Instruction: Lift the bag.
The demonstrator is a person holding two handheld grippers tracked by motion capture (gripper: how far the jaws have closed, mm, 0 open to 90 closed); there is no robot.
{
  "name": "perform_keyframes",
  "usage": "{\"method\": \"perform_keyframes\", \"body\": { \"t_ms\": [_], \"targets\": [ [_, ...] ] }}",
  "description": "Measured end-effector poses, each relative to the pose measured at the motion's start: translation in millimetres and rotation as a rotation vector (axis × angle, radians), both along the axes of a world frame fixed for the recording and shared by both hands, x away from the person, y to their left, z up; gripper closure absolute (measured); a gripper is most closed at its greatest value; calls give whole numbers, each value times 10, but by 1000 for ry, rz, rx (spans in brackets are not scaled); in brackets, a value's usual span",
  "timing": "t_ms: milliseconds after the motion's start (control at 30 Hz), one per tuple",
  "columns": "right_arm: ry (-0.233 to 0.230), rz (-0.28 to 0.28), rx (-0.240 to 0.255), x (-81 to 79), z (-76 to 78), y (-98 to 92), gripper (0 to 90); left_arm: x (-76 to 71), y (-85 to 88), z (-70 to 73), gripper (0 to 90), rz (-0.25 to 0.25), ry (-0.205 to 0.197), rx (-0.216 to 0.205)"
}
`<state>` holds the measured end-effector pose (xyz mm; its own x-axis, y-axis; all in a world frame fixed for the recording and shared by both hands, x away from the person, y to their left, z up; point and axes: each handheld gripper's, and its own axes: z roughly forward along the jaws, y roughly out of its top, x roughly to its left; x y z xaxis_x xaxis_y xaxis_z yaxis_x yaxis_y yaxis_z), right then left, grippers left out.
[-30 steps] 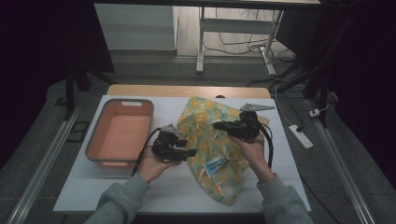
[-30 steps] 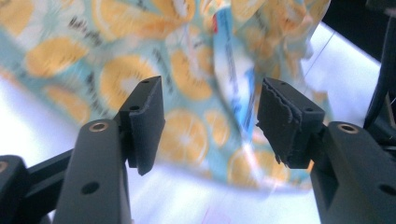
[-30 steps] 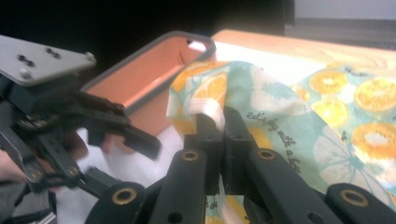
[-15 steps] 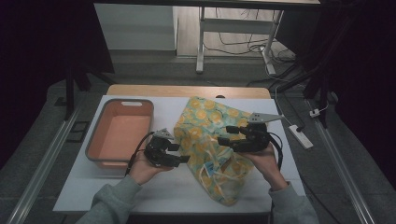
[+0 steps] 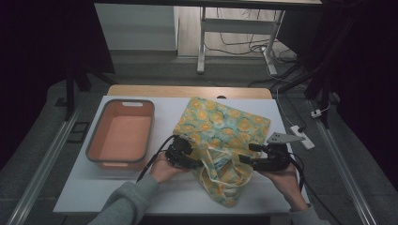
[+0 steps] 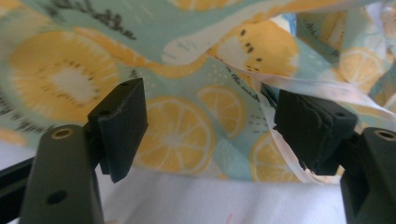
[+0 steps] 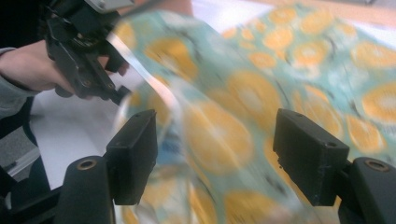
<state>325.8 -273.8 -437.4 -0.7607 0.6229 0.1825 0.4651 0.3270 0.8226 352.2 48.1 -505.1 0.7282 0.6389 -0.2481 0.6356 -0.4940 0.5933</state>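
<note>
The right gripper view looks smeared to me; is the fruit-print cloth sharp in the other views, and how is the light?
Right gripper view: the fruit-print cloth bag is motion-blurred, the black jaws sharp. Left gripper view: bag print crisp and bright. High view: the white table is lit, its surroundings dark.

The cloth bag (image 5: 224, 136) lies on the table (image 5: 94, 197), right of centre, its far end toward the back edge and its near end toward the person. The tub (image 5: 120, 136) sits on the table to the left of the bag, apart from it. The left gripper (image 5: 180, 154) is at the bag's near left edge, between tub and bag; the right gripper (image 5: 263, 159) is at its near right edge, with the bag's near end between the two.
</note>
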Motion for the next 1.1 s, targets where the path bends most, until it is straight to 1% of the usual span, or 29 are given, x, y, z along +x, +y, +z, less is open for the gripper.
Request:
{"method": "perform_keyframes", "body": {
  "t_ms": [100,133,167,200,233,267,300,333,367,400,433,467,500,533,567,600,633,700,733,767,833,867,900,933,967,1000,1067,1100],
  "targets": [
    [35,-29,-12,17,-126,-107,304,48,-31,-75,241,6,16,1],
    [46,-41,-17,26,-166,-127,304,64,-44,-100,239,3,22,9],
    [65,-53,-17,38,-210,-139,304,74,-49,-118,241,-5,27,7],
    [95,-73,-47,60,-304,-144,305,86,-56,-138,240,-4,38,-7],
    [105,-76,-63,68,-353,-138,305,93,-60,-148,272,-6,40,-8],
    [126,-71,-73,75,-400,-129,307,95,-63,-159,317,-8,38,-4],
    [145,-65,-77,80,-448,-114,309,98,-67,-179,363,-10,32,20],
    [155,-56,-89,82,-489,-94,311,88,-71,-197,421,-6,8,35],
    [155,-56,-89,82,-489,-94,311,81,-71,-198,421,2,-11,49],
    [164,-47,-124,86,-553,-34,334,77,-69,-194,529,6,-24,68],
    [164,-47,-124,86,-553,-34,334,67,-76,-194,529,13,-47,91],
    [160,-54,-169,95,-594,9,377,58,-78,-196,652,17,-71,113],
    [164,-54,-170,102,-613,17,407,53,-69,-201,694,28,-89,125],
    [173,-57,-165,108,-635,24,440,53,-69,-201,725,28,-89,125],
    [177,-59,-167,114,-655,31,489,57,-62,-202,799,31,-92,126],
    [177,-59,-167,114,-655,31,489,74,-40,-209,799,28,-82,106],
    [190,-58,-183,129,-712,69,667,97,-12,-223,887,23,-61,75],
    [193,-46,-196,134,-735,98,788,105,3,-220,888,14,-54,70],
    [184,-40,-199,134,-733,103,847,103,8,-218,889,10,-54,71],
    [177,-40,-196,130,-723,100,883,99,19,-213,889,6,-49,70],
    [150,-46,-173,118,-668,59,891,86,52,-196,889,-2,-46,63],
    [139,-53,-158,110,-633,31,892,81,79,-179,889,1,-44,46],
    [139,-53,-158,110,-633,31,892,81,79,-179,889,1,-44,46],
    [123,-66,-125,102,-568,-36,893,77,113,-156,889,1,-39,18],
    [117,-75,-113,101,-544,-67,893,47,158,-102,888,1,-34,-20],
    [117,-75,-113,101,-544,-67,893,47,158,-102,886,1,-34,-20],
    [114,-85,-99,106,-523,-110,893,-14,139,-51,874,-43,-19,-53],
    [116,-87,-99,111,-524,-121,893,-57,107,-33,758,-62,-18,-52]
  ]
}}
